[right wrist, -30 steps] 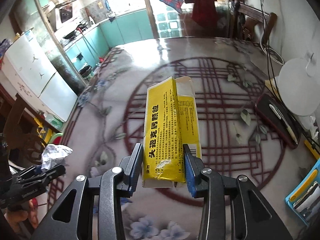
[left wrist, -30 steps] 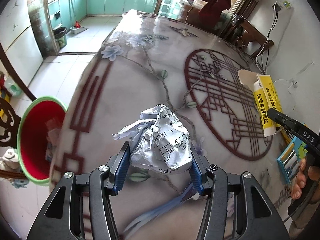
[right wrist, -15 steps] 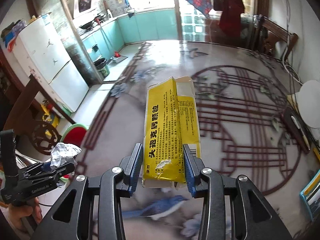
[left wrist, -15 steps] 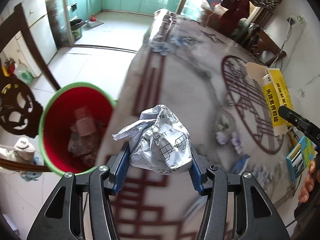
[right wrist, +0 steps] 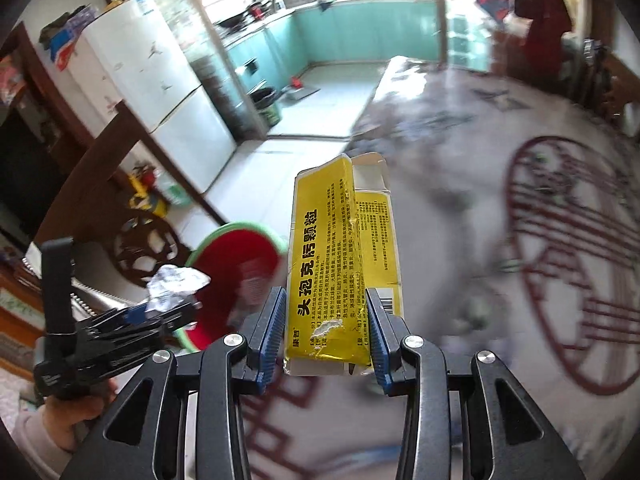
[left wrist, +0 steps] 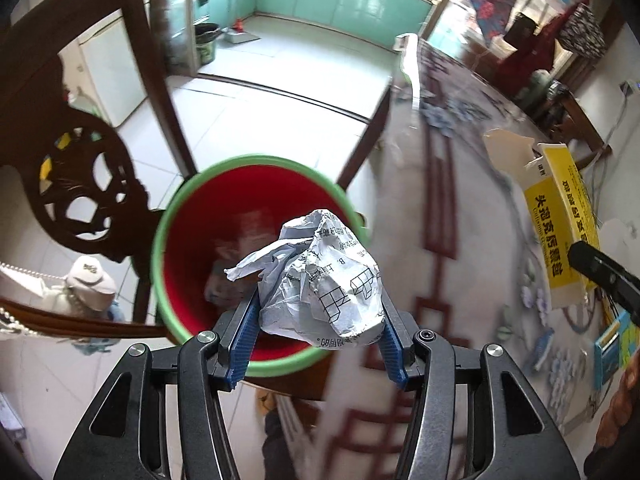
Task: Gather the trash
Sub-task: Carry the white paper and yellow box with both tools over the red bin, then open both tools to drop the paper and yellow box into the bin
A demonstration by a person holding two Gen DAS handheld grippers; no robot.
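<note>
My left gripper (left wrist: 318,344) is shut on a crumpled ball of printed paper (left wrist: 320,284) and holds it above the near rim of a red bin with a green rim (left wrist: 188,248). Some trash lies inside the bin. My right gripper (right wrist: 326,332) is shut on a flattened yellow carton (right wrist: 340,272) and holds it over the table, right of the bin (right wrist: 240,264). The carton also shows in the left wrist view (left wrist: 560,216), and the left gripper with the paper ball (right wrist: 172,284) shows in the right wrist view.
The bin stands on the tiled floor beside the patterned table (left wrist: 460,220). A dark carved wooden chair (left wrist: 80,184) stands left of the bin. A white fridge (right wrist: 160,92) stands by the wall. Small items (left wrist: 612,344) lie at the table's right edge.
Both grippers have swung left off the table toward the bin. The paper ball is now over the bin's opening, and the carton has come closer to the table's left edge.
</note>
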